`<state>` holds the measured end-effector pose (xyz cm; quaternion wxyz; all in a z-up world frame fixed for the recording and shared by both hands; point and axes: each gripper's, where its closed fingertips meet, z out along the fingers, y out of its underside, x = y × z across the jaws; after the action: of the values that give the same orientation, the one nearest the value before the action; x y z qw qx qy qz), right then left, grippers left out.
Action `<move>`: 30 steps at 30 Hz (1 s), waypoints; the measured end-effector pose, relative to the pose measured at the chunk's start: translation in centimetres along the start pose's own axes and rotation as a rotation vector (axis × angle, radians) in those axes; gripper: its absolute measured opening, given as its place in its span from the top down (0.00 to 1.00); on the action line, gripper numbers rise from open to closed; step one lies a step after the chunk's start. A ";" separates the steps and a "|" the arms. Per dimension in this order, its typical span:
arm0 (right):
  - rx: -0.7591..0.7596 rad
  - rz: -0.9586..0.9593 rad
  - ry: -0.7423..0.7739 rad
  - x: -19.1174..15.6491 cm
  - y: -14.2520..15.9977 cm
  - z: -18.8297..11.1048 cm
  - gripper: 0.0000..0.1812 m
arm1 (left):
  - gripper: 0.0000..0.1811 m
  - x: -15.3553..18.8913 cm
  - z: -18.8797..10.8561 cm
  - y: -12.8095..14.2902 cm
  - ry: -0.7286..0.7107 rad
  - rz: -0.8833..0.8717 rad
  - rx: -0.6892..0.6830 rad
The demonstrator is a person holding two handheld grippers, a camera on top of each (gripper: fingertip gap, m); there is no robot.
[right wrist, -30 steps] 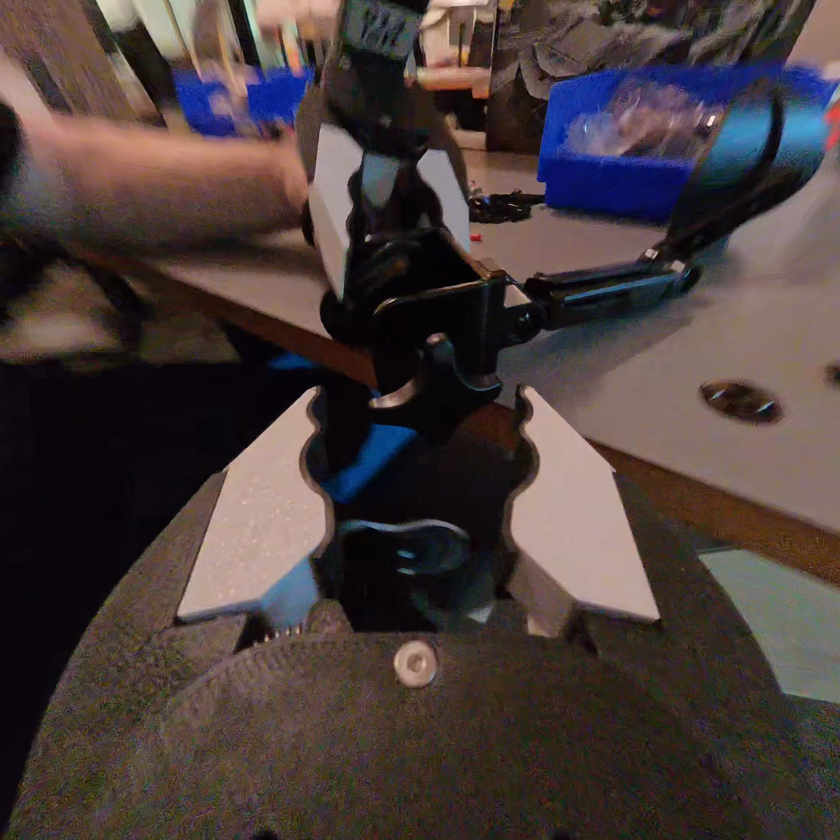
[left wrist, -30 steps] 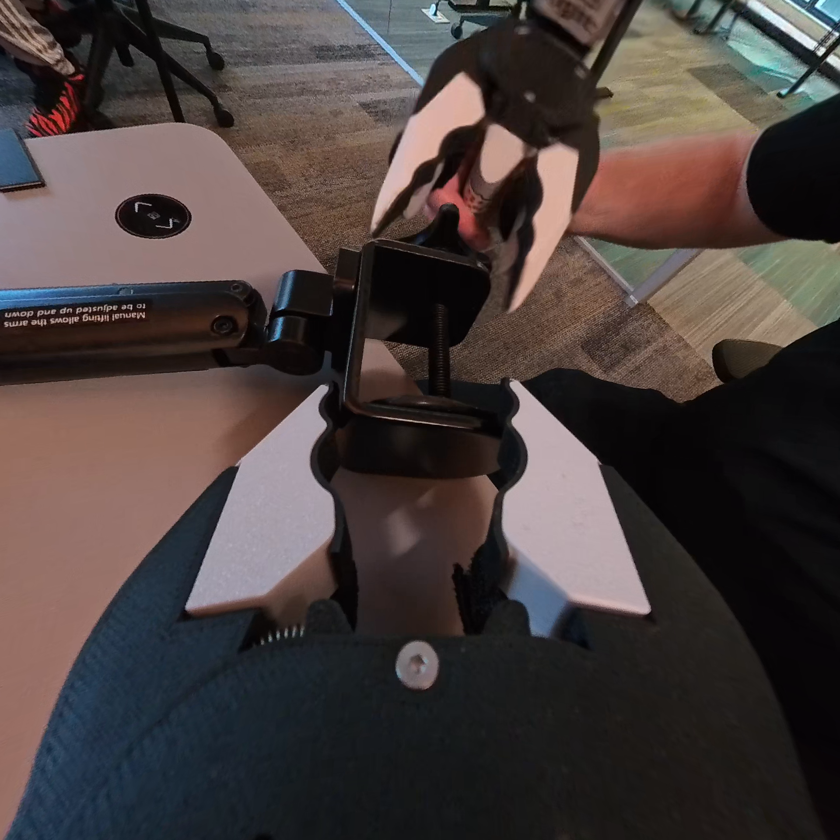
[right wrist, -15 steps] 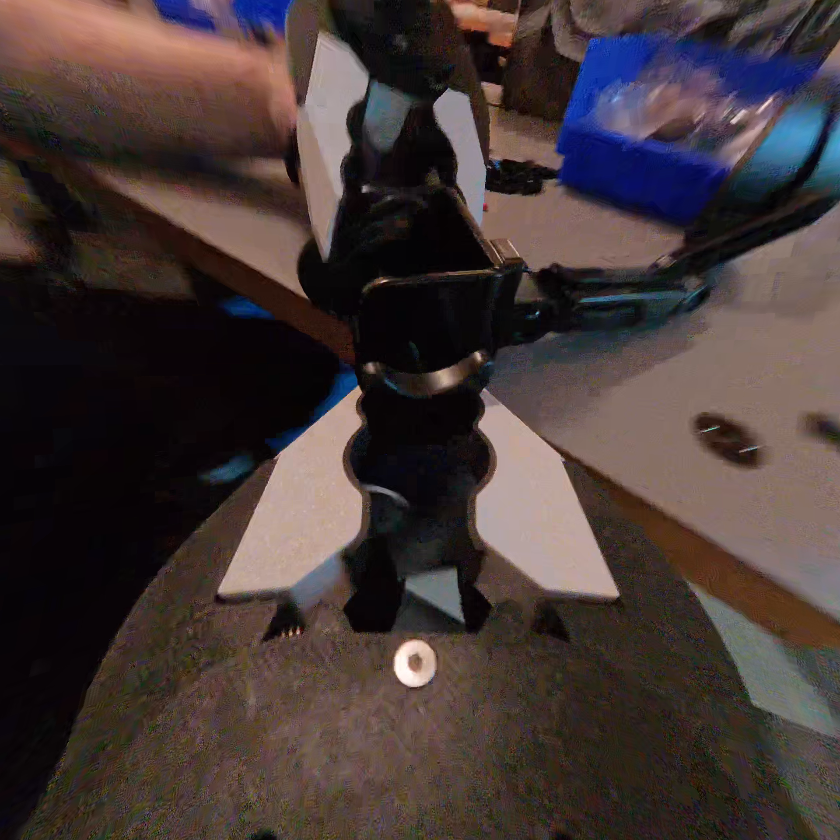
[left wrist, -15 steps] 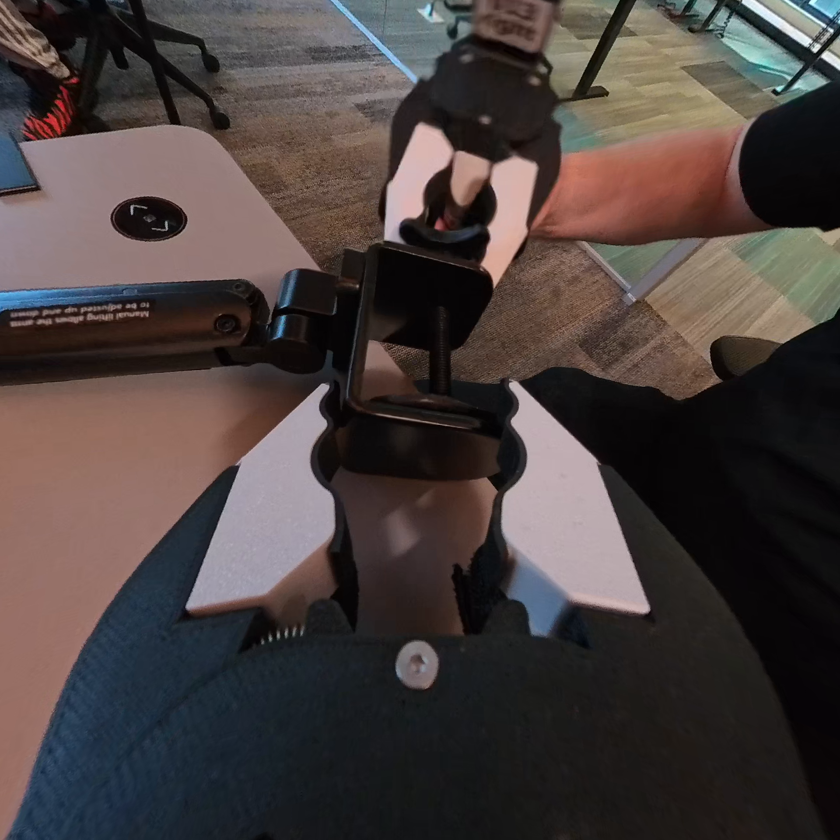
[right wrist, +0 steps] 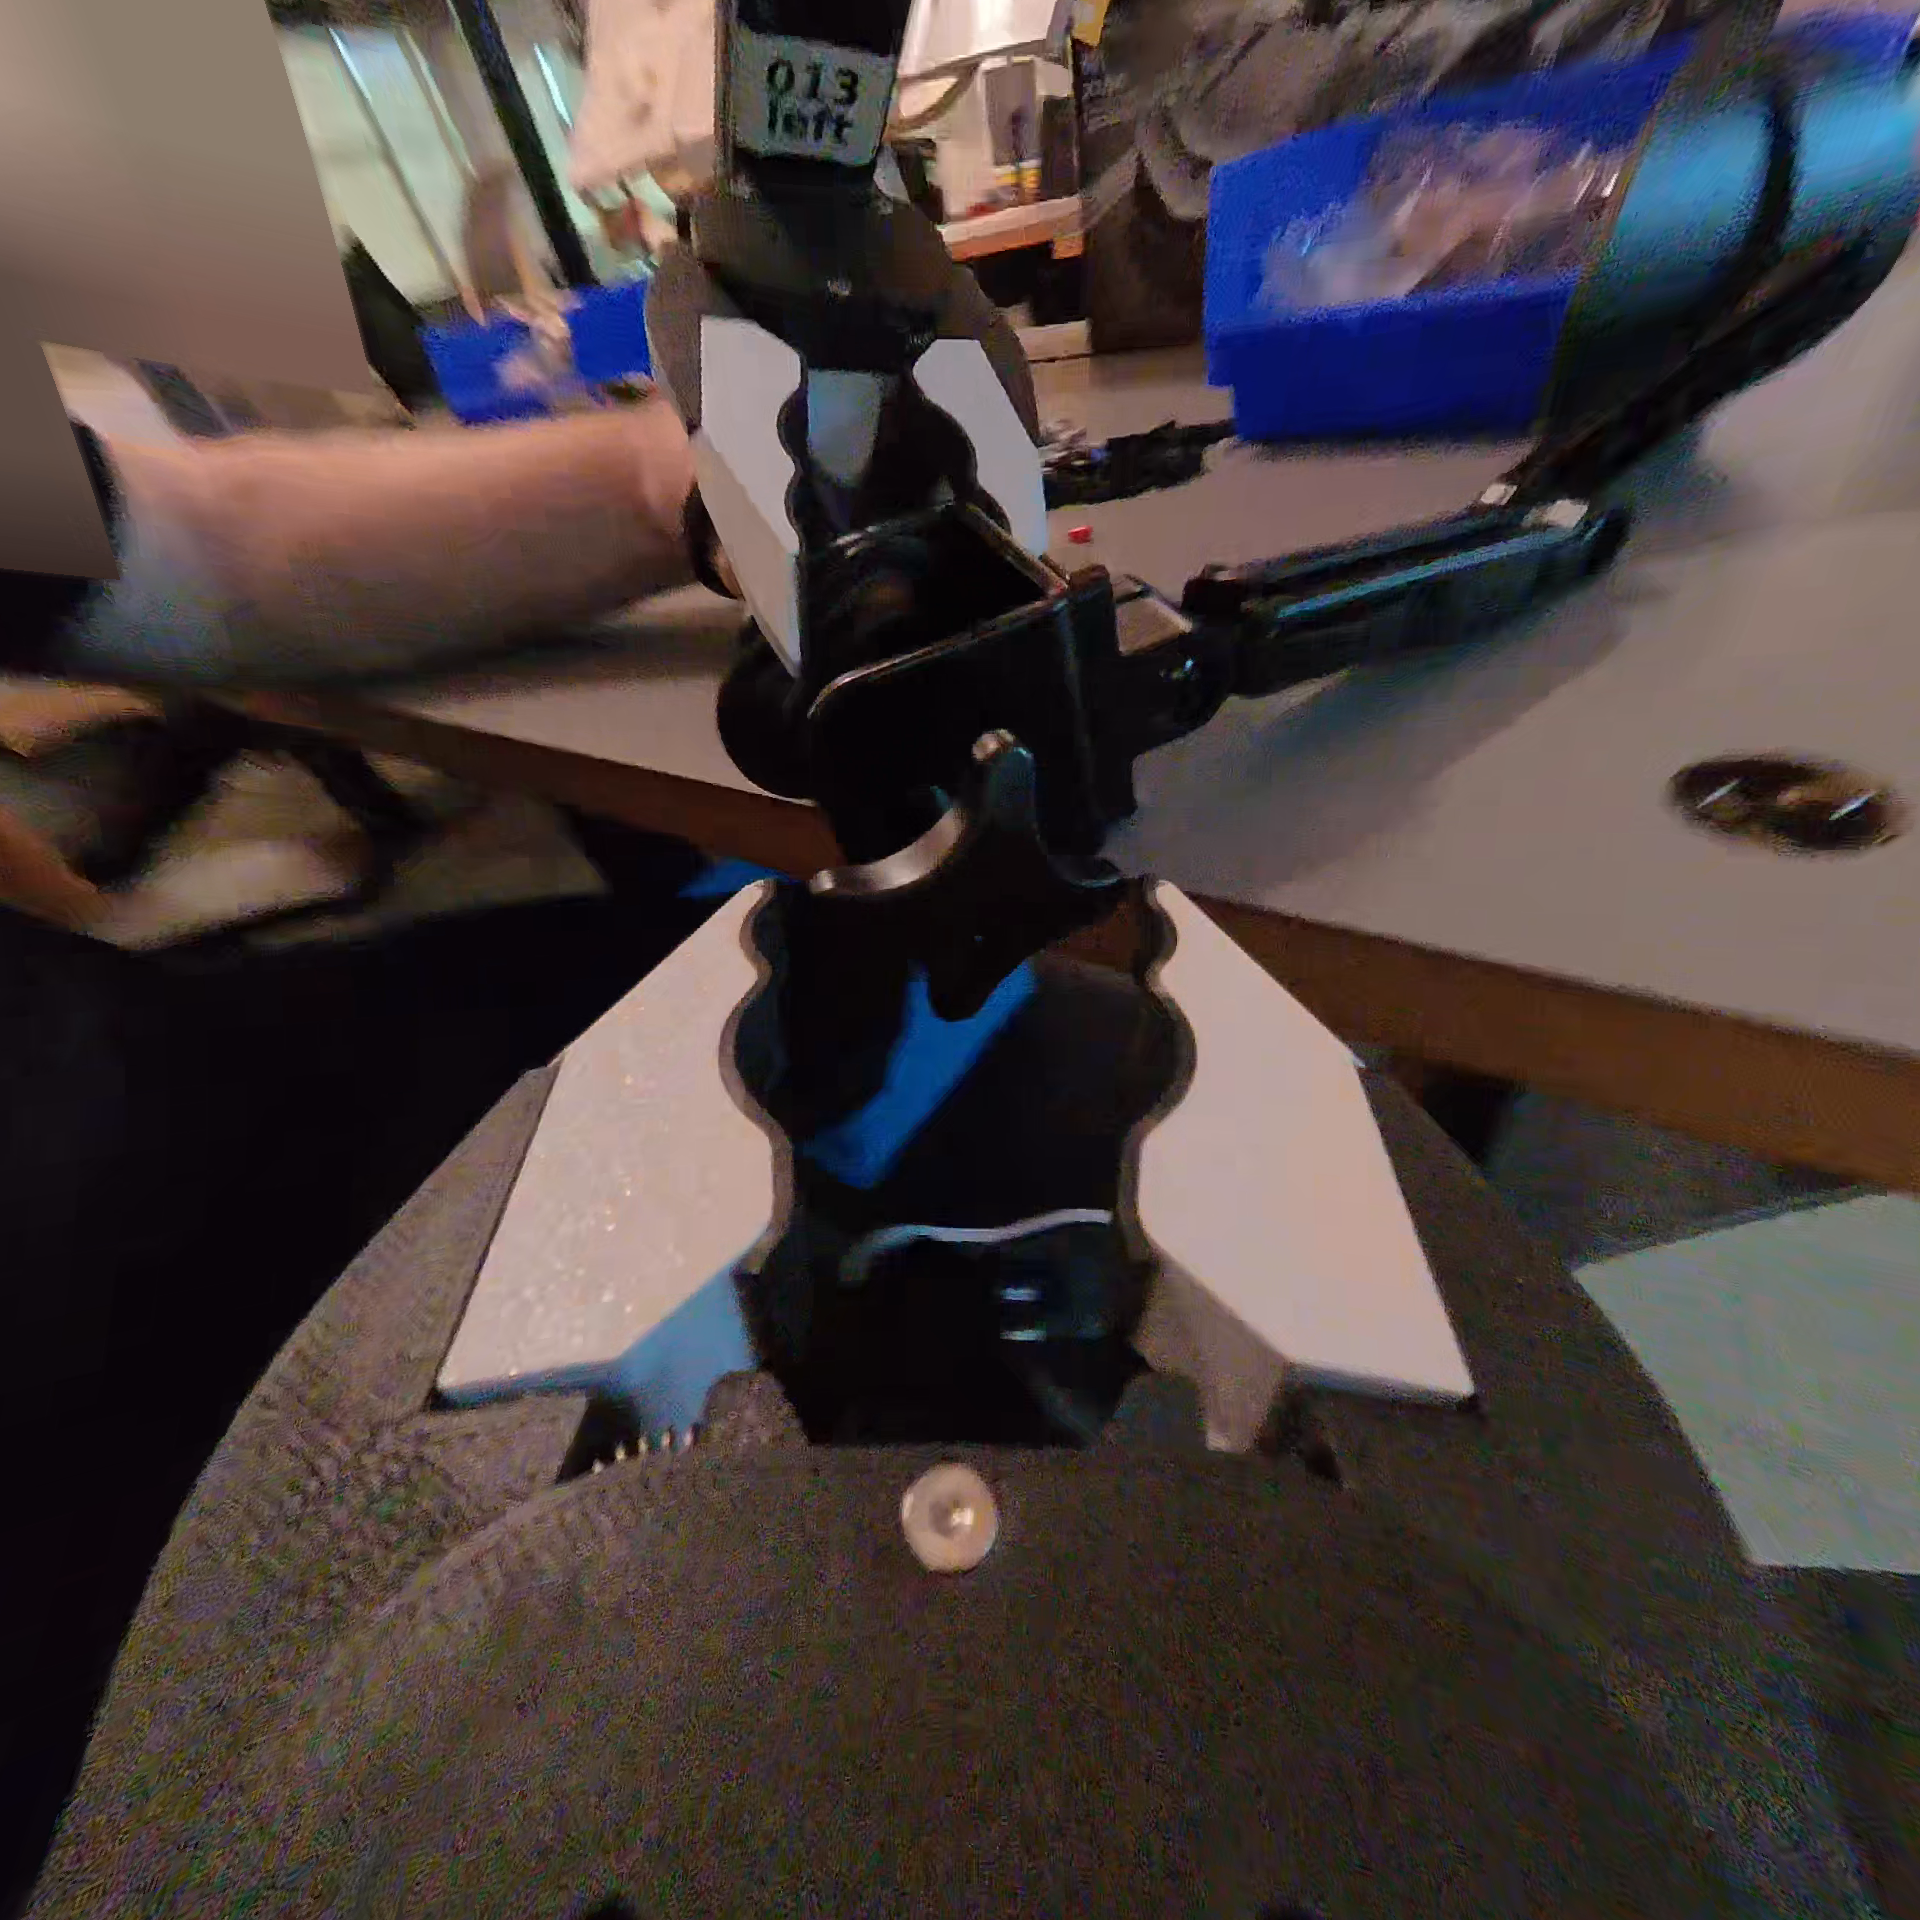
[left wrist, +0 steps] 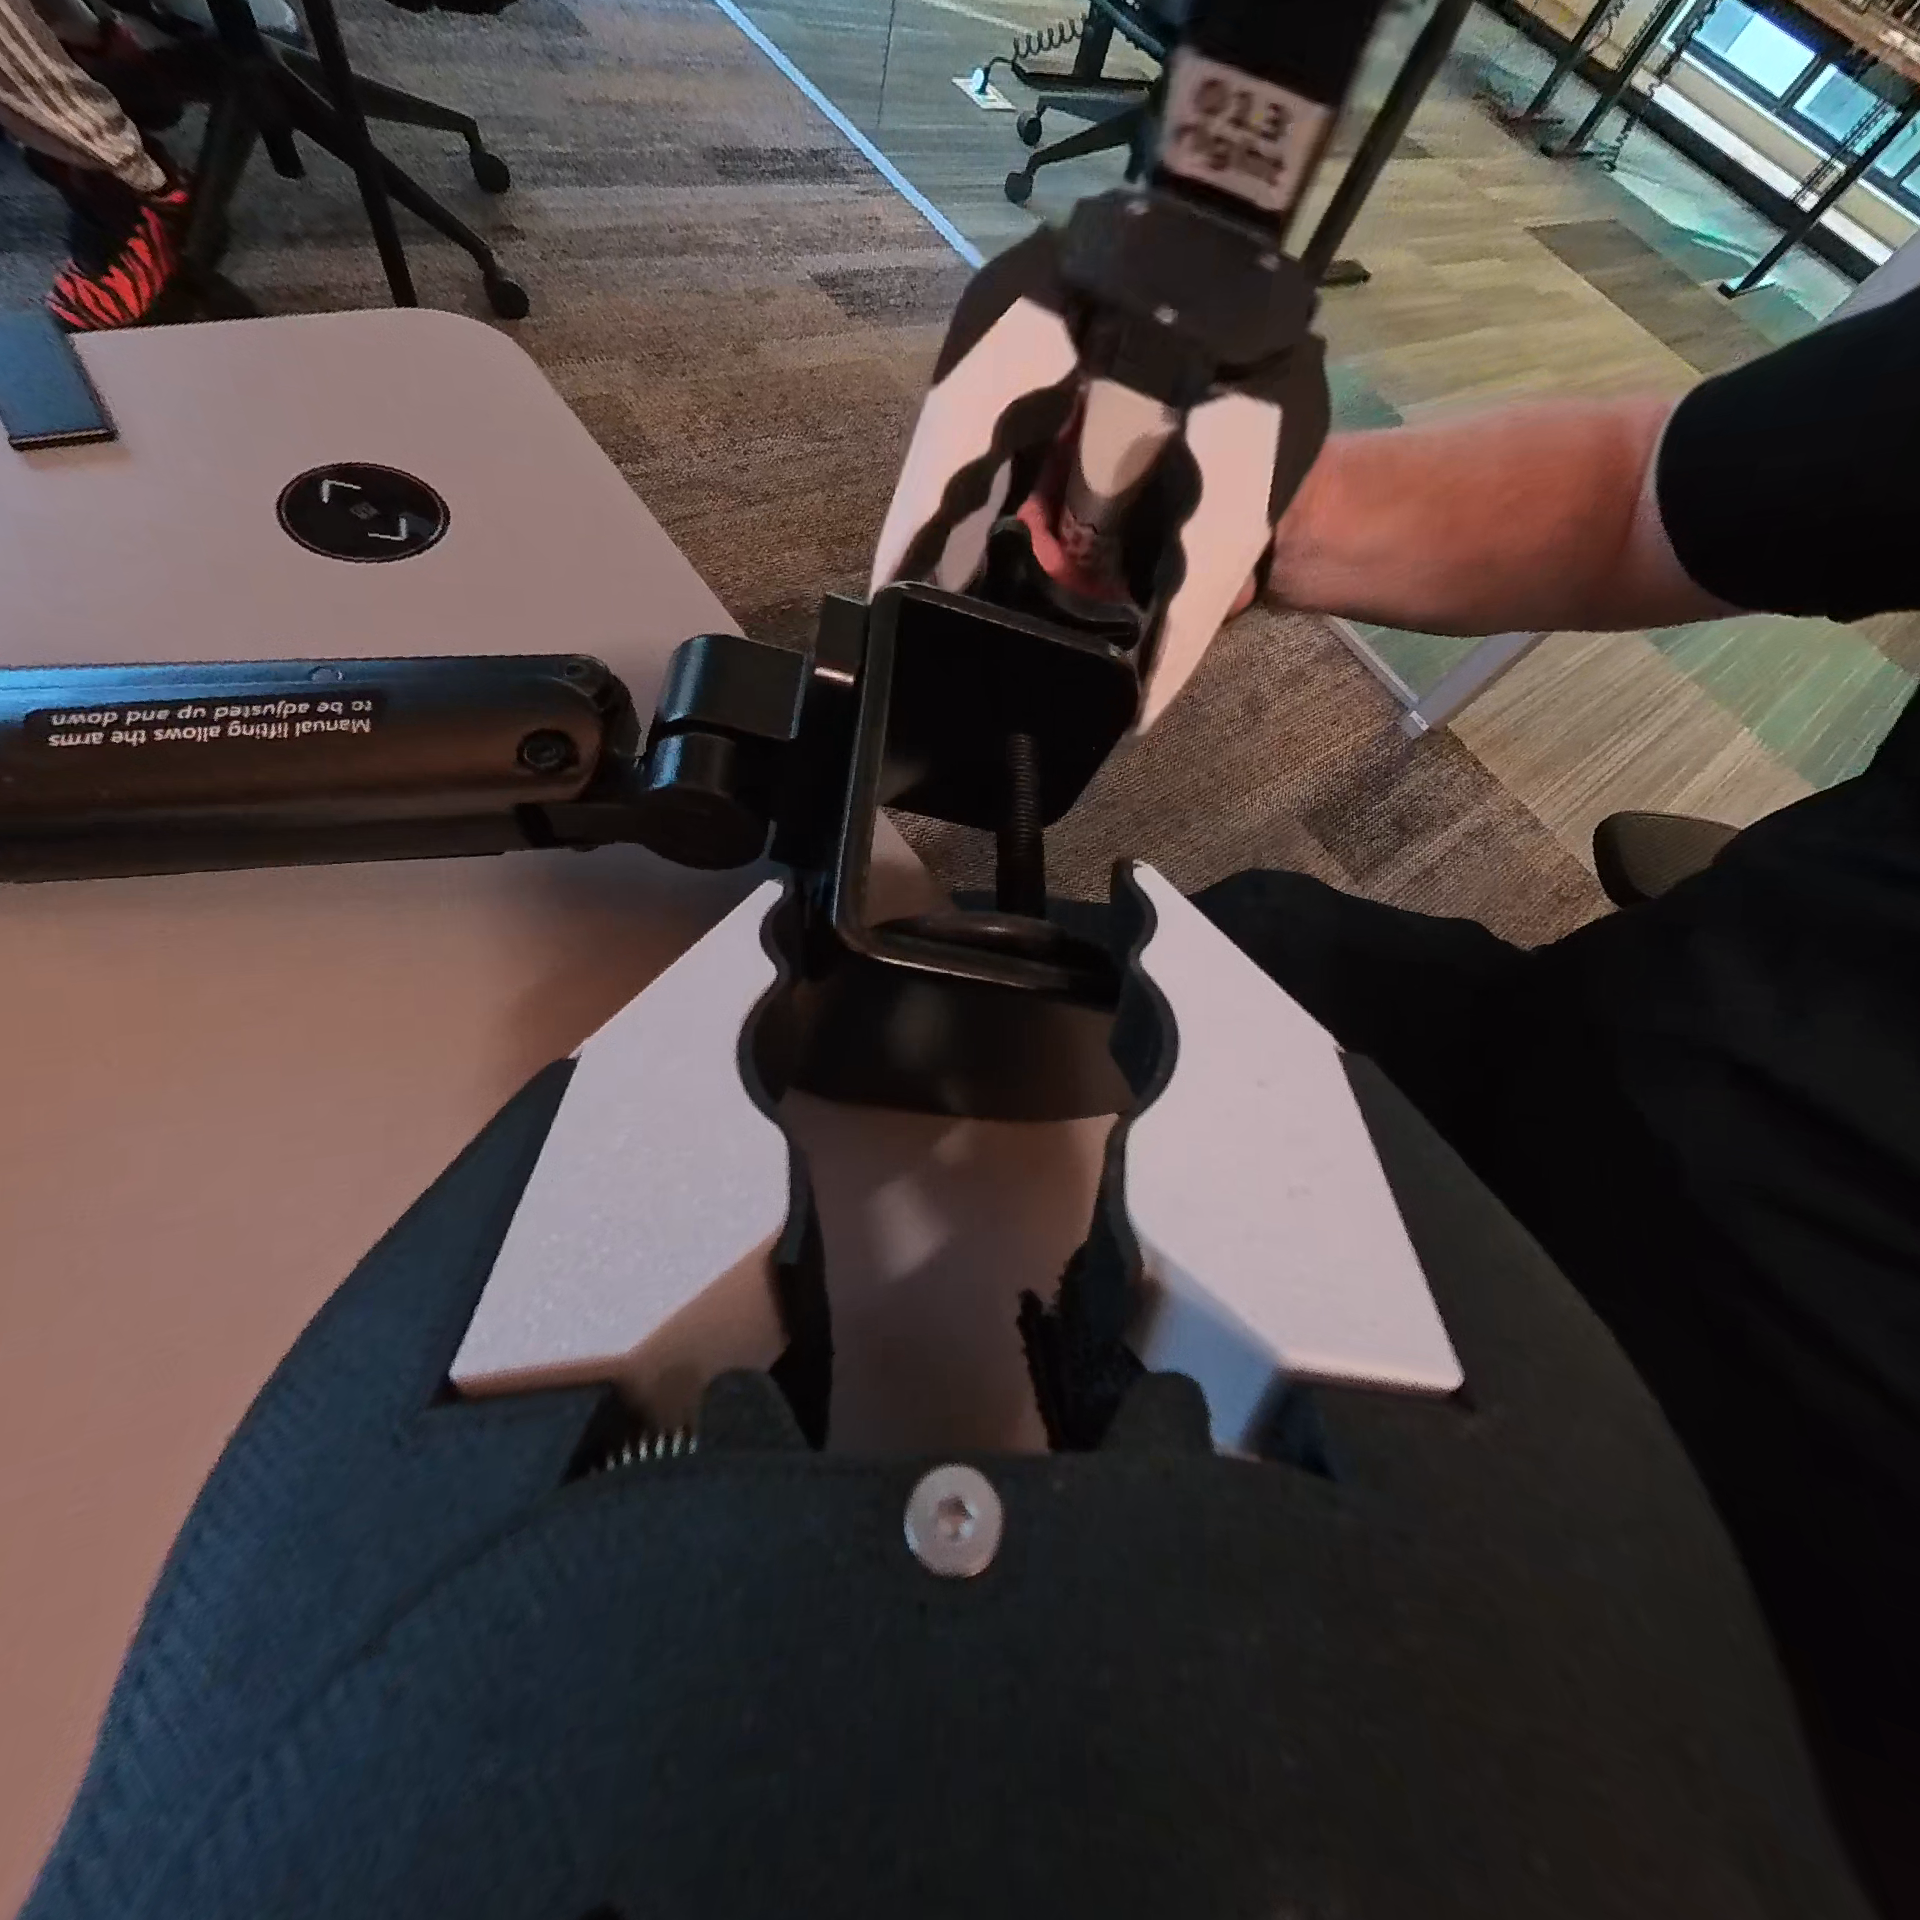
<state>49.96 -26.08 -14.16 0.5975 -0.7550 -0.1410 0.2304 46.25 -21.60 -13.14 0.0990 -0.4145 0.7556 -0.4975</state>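
A black C-clamp (left wrist: 987, 696) on the end of a black jointed arm (left wrist: 312, 748) hangs over the edge of a pale table (left wrist: 260, 1039). My left gripper (left wrist: 951, 904) is shut on the clamp's lower plate, below the threaded screw (left wrist: 1023, 821). My right gripper (left wrist: 1013, 649) faces it from the far side, with its fingers on either side of the screw's black lobed knob (left wrist: 1049, 592). In the right wrist view the knob (right wrist: 997, 831) sits at the tips of my right gripper (right wrist: 956, 894), whose jaws stand a little apart. The left gripper (right wrist: 904, 582) shows behind the clamp (right wrist: 966, 675).
A round black disc (left wrist: 364, 511) is set in the table top. Office chair bases (left wrist: 416, 125) stand on the carpet beyond. A person's dark-clothed legs (left wrist: 1610, 1143) are at the right. Blue bins (right wrist: 1382, 312) and a round grommet (right wrist: 1782, 805) are on the table.
My right gripper closed on the knob and twisted half a second ago. Now its jaws are wider and it has drawn back to the knob's end. The left gripper has held still.
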 end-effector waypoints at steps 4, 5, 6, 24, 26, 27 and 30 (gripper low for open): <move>0.123 0.666 -0.274 0.3 -0.8 -0.4 0.62 | 0.68 -0.1 0.0 0.0 0.001 -0.006 0.001; 0.130 0.729 -0.317 0.2 -0.8 -0.3 0.64 | 0.68 0.0 0.0 0.0 0.000 -0.005 0.001; 0.122 0.745 -0.339 -0.1 -0.8 -0.1 0.65 | 0.68 0.0 0.0 0.0 0.000 -0.005 0.001; -0.047 0.479 -0.244 -0.2 0.4 1.4 0.77 | 0.71 -0.1 -0.1 -0.4 -0.006 0.001 0.023; 0.039 0.580 -0.299 -0.2 -0.8 1.3 0.78 | 0.72 -0.3 -0.3 -0.3 -0.003 -0.011 0.022; 0.084 0.613 -0.315 -0.1 -1.3 1.2 0.78 | 0.72 -0.3 -0.4 -0.3 -0.001 -0.014 0.025; 0.154 0.585 -0.309 0.0 -1.7 1.3 0.78 | 0.72 -0.4 -0.5 -0.3 0.003 -0.022 0.028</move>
<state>49.44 -24.56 -12.73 0.5330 -0.6723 0.0104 0.5136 46.37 -21.04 -12.77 0.0981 -0.4206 0.7440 -0.5099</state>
